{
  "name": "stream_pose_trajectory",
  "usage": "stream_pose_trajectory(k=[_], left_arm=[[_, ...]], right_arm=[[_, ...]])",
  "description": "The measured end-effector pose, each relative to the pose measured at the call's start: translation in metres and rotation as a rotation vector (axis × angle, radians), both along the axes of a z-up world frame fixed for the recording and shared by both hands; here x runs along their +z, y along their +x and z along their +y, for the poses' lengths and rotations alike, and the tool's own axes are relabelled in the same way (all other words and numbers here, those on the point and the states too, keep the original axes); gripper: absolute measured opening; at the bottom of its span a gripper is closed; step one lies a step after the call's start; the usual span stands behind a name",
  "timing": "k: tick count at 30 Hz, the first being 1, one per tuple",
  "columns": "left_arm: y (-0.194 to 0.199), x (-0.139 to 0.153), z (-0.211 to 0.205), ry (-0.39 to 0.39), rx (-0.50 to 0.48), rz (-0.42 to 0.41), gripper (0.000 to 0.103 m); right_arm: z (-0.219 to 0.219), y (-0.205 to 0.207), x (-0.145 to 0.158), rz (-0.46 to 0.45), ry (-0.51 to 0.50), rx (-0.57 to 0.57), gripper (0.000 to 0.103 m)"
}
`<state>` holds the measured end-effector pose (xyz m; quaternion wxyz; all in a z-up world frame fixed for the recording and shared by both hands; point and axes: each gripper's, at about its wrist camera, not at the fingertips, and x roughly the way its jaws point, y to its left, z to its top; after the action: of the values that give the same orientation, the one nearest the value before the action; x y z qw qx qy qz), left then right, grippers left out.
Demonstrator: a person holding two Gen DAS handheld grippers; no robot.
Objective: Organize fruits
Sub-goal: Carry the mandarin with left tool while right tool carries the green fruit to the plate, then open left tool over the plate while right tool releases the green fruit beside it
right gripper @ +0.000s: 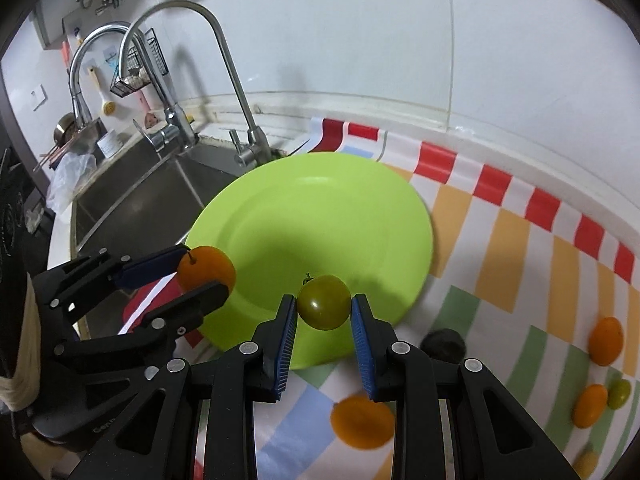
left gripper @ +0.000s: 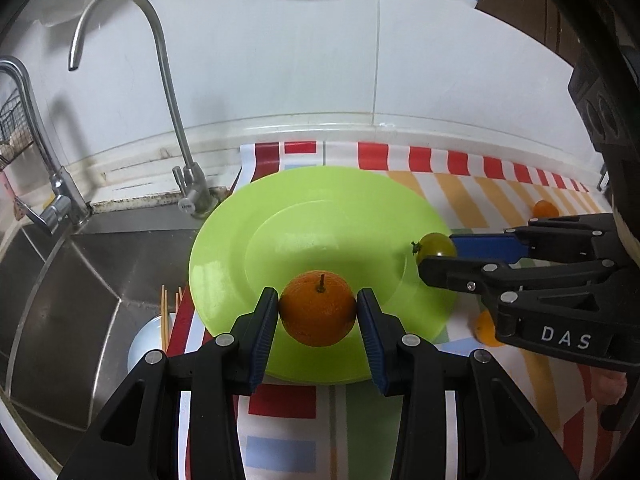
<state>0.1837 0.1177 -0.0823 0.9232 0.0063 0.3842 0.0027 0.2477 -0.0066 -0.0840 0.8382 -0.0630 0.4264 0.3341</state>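
Note:
My left gripper (left gripper: 317, 312) is shut on an orange tomato (left gripper: 317, 309) with a stem, held over the near edge of a lime green plate (left gripper: 248, 248). My right gripper (right gripper: 324, 312) is shut on a green tomato (right gripper: 324, 302), held over the plate's (right gripper: 320, 208) near right rim. In the left wrist view the right gripper (left gripper: 436, 256) comes in from the right with the green tomato (left gripper: 435, 245). In the right wrist view the left gripper (right gripper: 200, 276) holds the orange tomato (right gripper: 206, 266) at the plate's left edge. The plate itself is bare.
The plate lies on a striped cloth (right gripper: 500, 240). Several loose orange tomatoes (right gripper: 606, 340) and a green one (right gripper: 619, 393) lie on the cloth to the right, one orange (right gripper: 362, 422) under my right gripper. A steel sink (left gripper: 68, 280) with faucets (left gripper: 168, 80) is left; tiled wall behind.

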Motion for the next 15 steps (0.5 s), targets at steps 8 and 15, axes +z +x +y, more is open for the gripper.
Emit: stream_pose_trajectory(k=[8,15], left_arm=[[-0.006,0.009,-0.002,0.031,0.016,-0.037,0.05],[-0.025,0.03,-0.013,0.029,0.013,-0.083,0.05]], right_arm=[[-0.008,0.0,0.004,-0.031,0.007,-0.032,0.038],[-0.028,-0.024,0.021,-0.08,0.028,-0.069,0.038]])
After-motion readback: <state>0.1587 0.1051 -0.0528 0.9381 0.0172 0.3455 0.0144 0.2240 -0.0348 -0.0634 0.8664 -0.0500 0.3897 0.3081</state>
